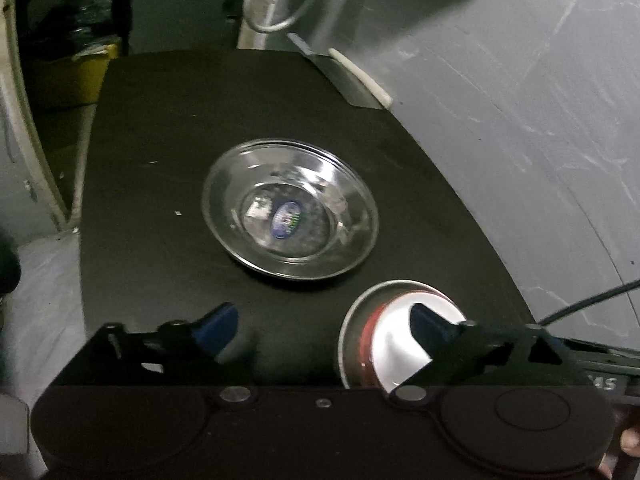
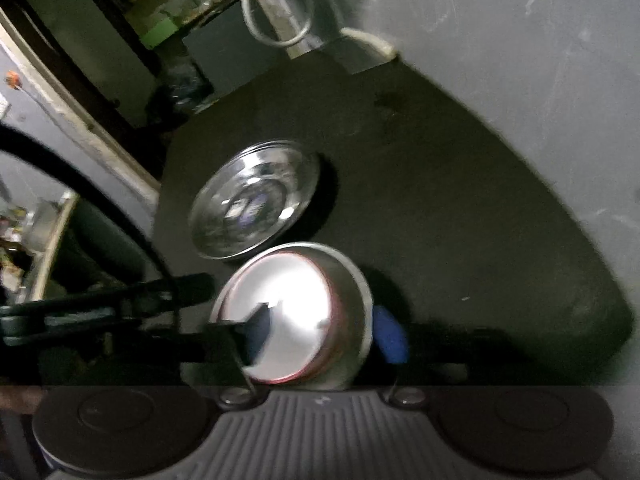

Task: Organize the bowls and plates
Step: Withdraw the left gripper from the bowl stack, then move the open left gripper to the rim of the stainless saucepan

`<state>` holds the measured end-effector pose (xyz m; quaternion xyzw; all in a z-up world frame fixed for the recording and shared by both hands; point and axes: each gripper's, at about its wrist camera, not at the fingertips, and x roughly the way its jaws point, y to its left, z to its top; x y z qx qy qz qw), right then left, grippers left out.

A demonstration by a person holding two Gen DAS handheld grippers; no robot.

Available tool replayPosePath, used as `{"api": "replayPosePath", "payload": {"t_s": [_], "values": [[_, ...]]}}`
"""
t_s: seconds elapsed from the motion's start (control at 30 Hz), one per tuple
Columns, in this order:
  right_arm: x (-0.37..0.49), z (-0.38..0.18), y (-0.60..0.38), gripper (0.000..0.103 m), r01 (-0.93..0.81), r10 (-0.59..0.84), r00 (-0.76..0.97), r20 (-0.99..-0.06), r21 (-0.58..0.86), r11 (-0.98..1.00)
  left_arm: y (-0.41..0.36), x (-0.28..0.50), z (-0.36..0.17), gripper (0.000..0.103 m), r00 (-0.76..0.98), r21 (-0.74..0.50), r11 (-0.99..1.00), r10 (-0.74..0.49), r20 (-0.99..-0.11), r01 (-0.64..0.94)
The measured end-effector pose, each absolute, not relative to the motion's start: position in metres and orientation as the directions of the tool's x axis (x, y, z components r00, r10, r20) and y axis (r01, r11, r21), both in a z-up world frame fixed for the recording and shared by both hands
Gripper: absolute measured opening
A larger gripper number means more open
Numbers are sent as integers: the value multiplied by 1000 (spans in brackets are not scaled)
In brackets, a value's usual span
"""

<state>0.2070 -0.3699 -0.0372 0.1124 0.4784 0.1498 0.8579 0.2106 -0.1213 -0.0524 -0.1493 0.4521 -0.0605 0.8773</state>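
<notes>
On the black mat I have my left gripper spread wide, holding nothing; the steel plate lies flat mid-mat, probably as stack base. Just right, the bowl straddles my right gripper's parted fingers, rim unpinched, likely released.

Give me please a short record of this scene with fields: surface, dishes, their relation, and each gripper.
surface: black tabletop
dish 1: steel plate, upright, sticker in its centre
dish 2: steel bowl, nearer the cameras, beside the plate
relation: rims look close in the right wrist view; touching cannot be told
left gripper: open, nothing between its fingers
right gripper: open, fingers on either side of the bowl's wall
</notes>
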Motion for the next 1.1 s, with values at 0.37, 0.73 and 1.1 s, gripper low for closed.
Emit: {"api": "replayPosePath", "payload": {"t_s": [0.37,0.73,1.1], "values": [[205,-45,-402,103,-52,291,516,-806,310,949,-105,211,-70,102,510,-251,963,-170,-843,-94],[210,-63,-412,103,2,239,480,-844,273,962,-108,215,-85,102,431,-222,973,-172,-886,-68],[214,-73,-413,103,-4,257,456,-852,287,958,-127,224,-94,102,373,-178,984,-173,-912,22]]}}
